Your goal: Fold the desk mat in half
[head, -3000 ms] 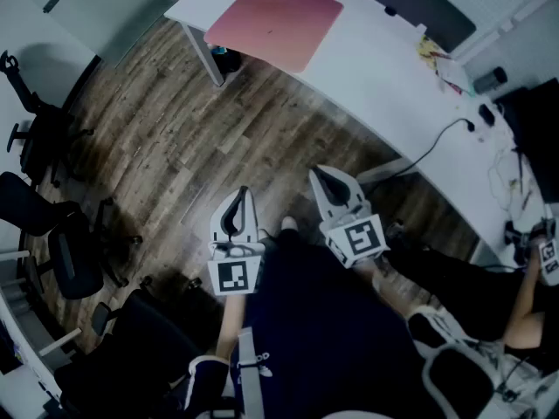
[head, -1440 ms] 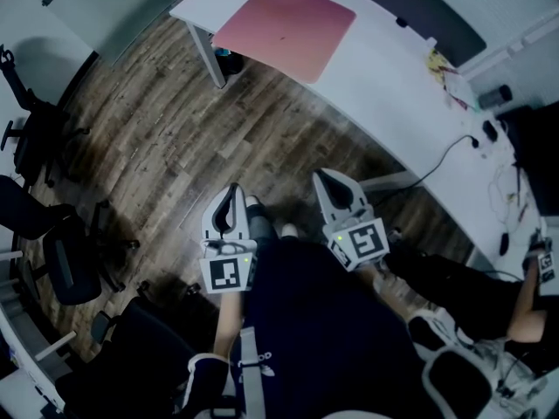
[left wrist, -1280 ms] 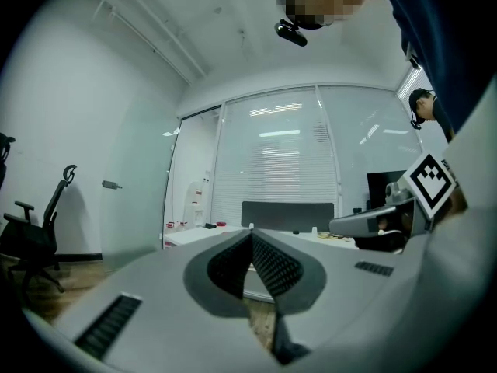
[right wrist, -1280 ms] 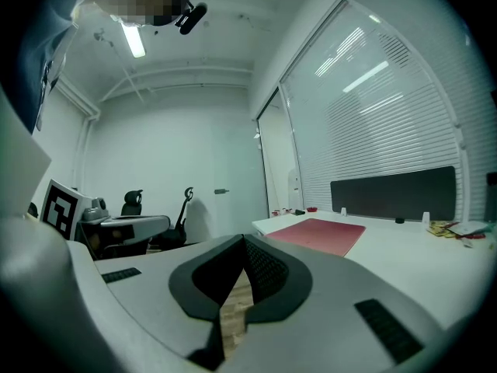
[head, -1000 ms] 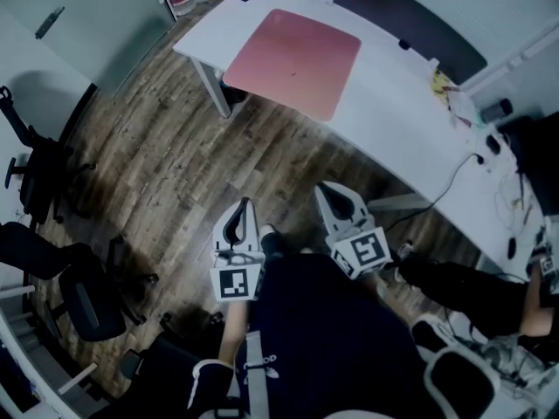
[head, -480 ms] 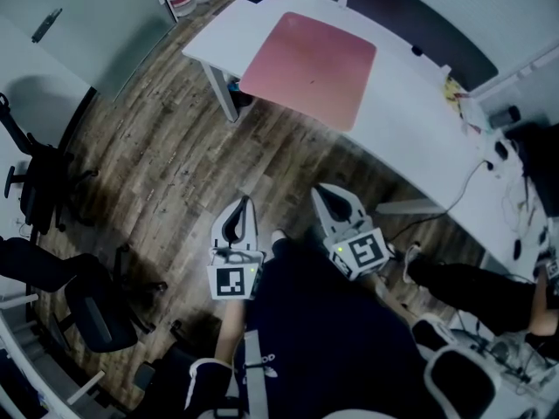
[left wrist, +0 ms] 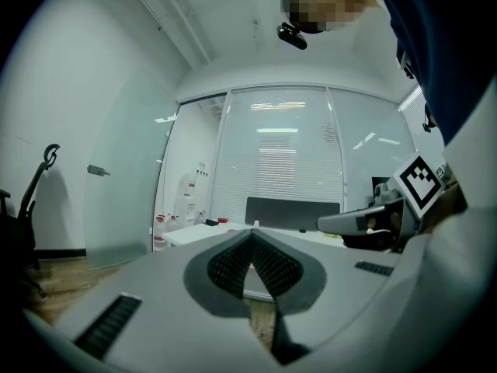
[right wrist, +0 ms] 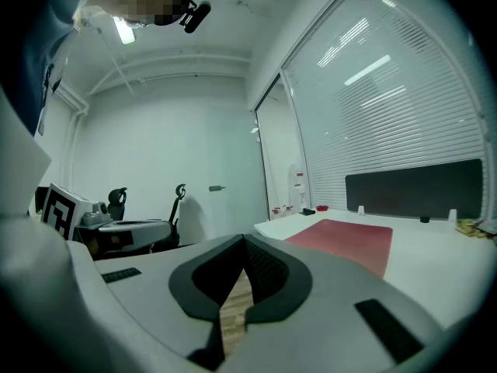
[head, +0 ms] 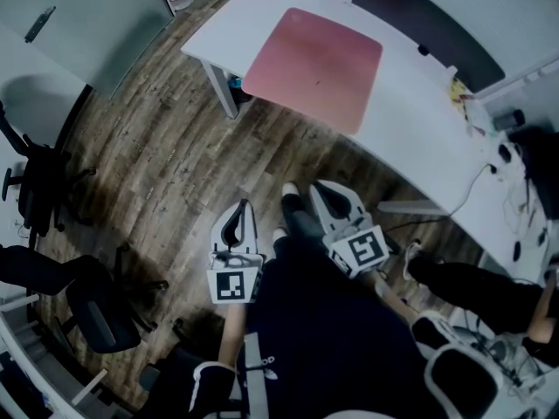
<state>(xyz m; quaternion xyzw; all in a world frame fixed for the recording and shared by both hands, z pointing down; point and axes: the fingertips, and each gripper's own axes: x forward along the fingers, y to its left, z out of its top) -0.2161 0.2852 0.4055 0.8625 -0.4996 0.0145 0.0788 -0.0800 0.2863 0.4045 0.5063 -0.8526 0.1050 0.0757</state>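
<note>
A pink desk mat point(head: 316, 64) lies flat and unfolded on the white desk point(head: 410, 120) at the top of the head view. Both grippers are held out over the wooden floor, well short of the desk. My left gripper point(head: 242, 206) is shut with nothing in it, and in its own view the jaw tips point(left wrist: 251, 236) meet. My right gripper point(head: 317, 188) is also shut and empty. In the right gripper view the mat point(right wrist: 342, 235) shows ahead to the right, beyond the closed jaws point(right wrist: 244, 244).
Black office chairs point(head: 39, 160) stand along the left wall, another point(head: 92, 317) lower left. A cable point(head: 476, 182) and small items lie on the desk's right part. A seated person's leg point(head: 476, 288) is at the right. A dark partition point(head: 419, 7) backs the desk.
The desk and mat have drawn closer and sit lower in the head view. A foot has stepped forward between the grippers. Both grippers stay shut and level.
</note>
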